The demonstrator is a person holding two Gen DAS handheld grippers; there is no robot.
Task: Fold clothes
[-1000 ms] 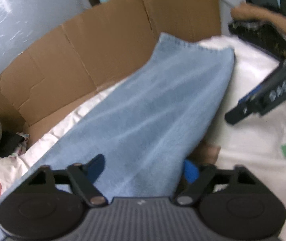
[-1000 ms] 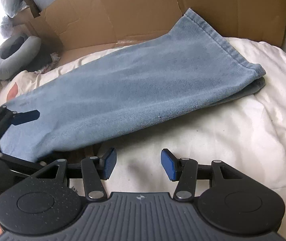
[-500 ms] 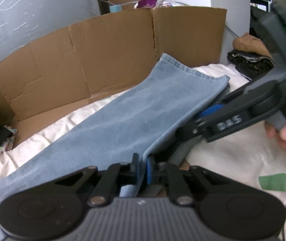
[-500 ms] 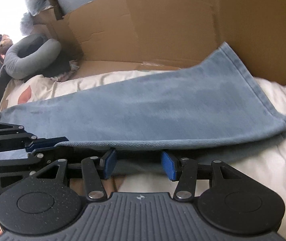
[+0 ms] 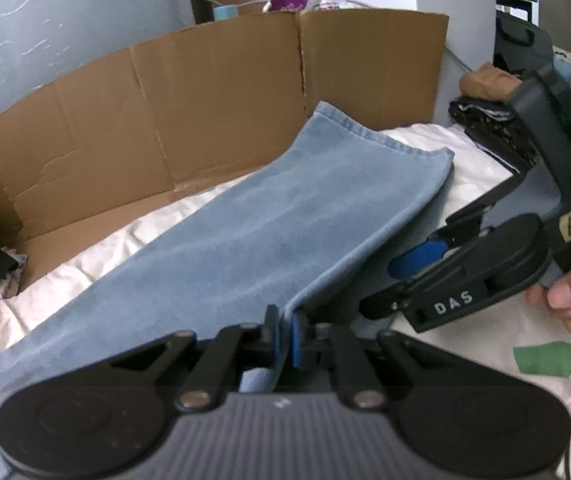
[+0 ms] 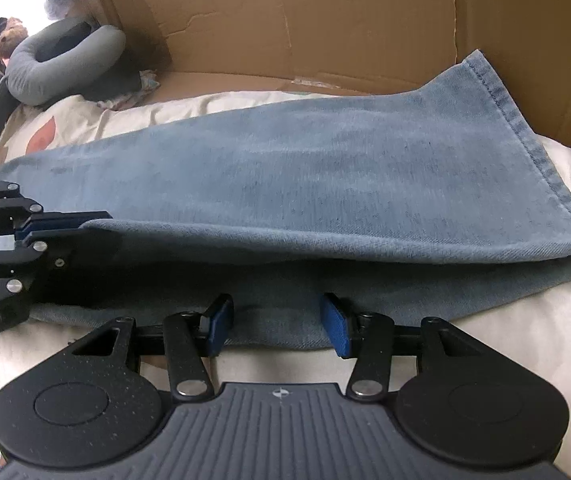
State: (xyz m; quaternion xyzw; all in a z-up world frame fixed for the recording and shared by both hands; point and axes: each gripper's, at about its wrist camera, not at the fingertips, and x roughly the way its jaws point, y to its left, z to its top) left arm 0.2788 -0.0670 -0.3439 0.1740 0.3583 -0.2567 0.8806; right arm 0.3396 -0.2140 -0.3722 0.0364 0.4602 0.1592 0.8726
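Observation:
Light blue jeans (image 5: 285, 232) lie lengthwise on a white bedsheet, hem end toward the cardboard. My left gripper (image 5: 284, 334) is shut on the near edge of the upper trouser leg and holds it lifted off the lower leg. In the right wrist view the jeans (image 6: 325, 176) show the raised upper layer, with the lower leg (image 6: 405, 292) flat beneath. My right gripper (image 6: 277, 322) is open, its blue pads at the edge of the lower leg, under the lifted layer. It also shows in the left wrist view (image 5: 417, 260), open. The left gripper (image 6: 65, 224) shows at the left.
A flattened cardboard sheet (image 5: 205, 112) stands behind the jeans. A grey neck pillow (image 6: 61, 64) lies at the far left of the bed. Folded dark and brown clothes (image 5: 485, 96) sit at the back right. The white bedsheet (image 6: 525, 360) stretches to the right.
My left gripper closed on the edge of the upper trouser leg and lifted it. My right gripper moved in under the lifted layer and stayed open.

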